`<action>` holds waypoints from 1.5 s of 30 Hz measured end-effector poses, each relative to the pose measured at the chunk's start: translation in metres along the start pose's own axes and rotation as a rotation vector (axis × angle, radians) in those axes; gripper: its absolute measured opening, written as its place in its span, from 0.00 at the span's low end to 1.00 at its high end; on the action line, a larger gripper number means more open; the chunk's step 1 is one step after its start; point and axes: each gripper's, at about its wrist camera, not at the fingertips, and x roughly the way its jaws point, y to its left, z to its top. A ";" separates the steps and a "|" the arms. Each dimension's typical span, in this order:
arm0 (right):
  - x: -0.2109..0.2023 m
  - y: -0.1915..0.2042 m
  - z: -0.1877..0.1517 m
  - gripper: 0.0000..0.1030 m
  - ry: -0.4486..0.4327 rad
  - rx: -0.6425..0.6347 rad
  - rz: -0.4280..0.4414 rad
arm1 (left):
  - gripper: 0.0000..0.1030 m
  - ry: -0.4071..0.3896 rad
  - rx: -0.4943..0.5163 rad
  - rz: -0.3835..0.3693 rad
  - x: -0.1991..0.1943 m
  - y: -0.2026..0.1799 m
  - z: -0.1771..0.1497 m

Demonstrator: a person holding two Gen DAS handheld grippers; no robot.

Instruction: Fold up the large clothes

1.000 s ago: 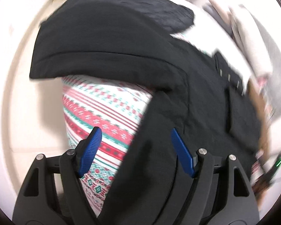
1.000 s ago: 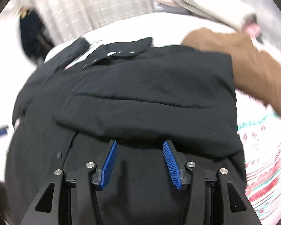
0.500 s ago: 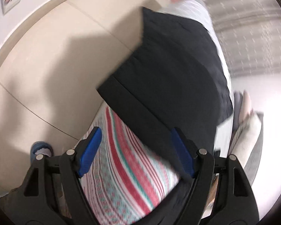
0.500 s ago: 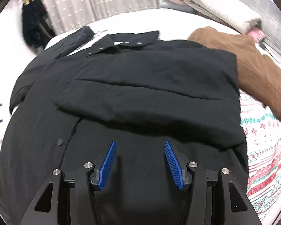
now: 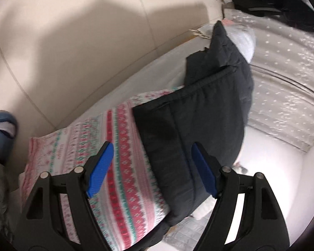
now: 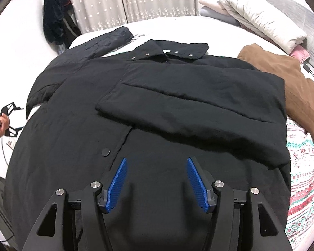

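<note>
A large black jacket [image 6: 136, 125] is seen spread front-up across the bed [image 6: 178, 21], its collar [image 6: 167, 53] with metal snaps lying toward the far side. One sleeve [image 6: 198, 104] is folded across the chest, while the other sleeve [image 6: 98, 44] is stretched out toward the far left corner. In the left wrist view the jacket [image 5: 198, 129] is seen from its side edge, draped over a red, green and white patterned blanket [image 5: 119, 163]. The right hand-held gripper [image 6: 157, 179] is held above the lower front of the jacket with its blue pads wide apart and nothing between them. The left hand-held gripper [image 5: 151, 169] is likewise spread wide and empty, positioned over the jacket's edge and the blanket. A brown garment [image 6: 282, 79] is laid just beside the jacket on the right, and folded pillows [image 6: 261, 21] are stacked behind it. A dark coat [image 6: 56, 25] is hung before the curtain [image 6: 146, 0]. A blue slipper [image 5: 2, 131] is visible on the tiled floor [image 5: 73, 41].
</note>
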 end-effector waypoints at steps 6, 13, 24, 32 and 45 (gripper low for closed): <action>0.003 0.000 -0.003 0.58 0.008 -0.002 -0.023 | 0.75 0.000 -0.046 0.006 0.010 0.002 0.004; 0.004 0.002 -0.005 0.58 0.009 -0.010 -0.016 | 0.75 -0.044 -0.030 0.011 0.014 -0.004 0.001; -0.004 -0.006 -0.005 0.58 -0.034 0.014 -0.029 | 0.09 -0.128 0.090 0.024 0.002 -0.022 -0.004; -0.012 -0.015 -0.004 0.58 -0.069 0.057 -0.023 | 0.07 -0.255 0.177 -0.068 -0.037 -0.048 -0.020; -0.008 -0.049 -0.007 0.58 -0.030 0.194 -0.069 | 0.07 -0.393 0.713 -0.322 -0.103 -0.134 -0.114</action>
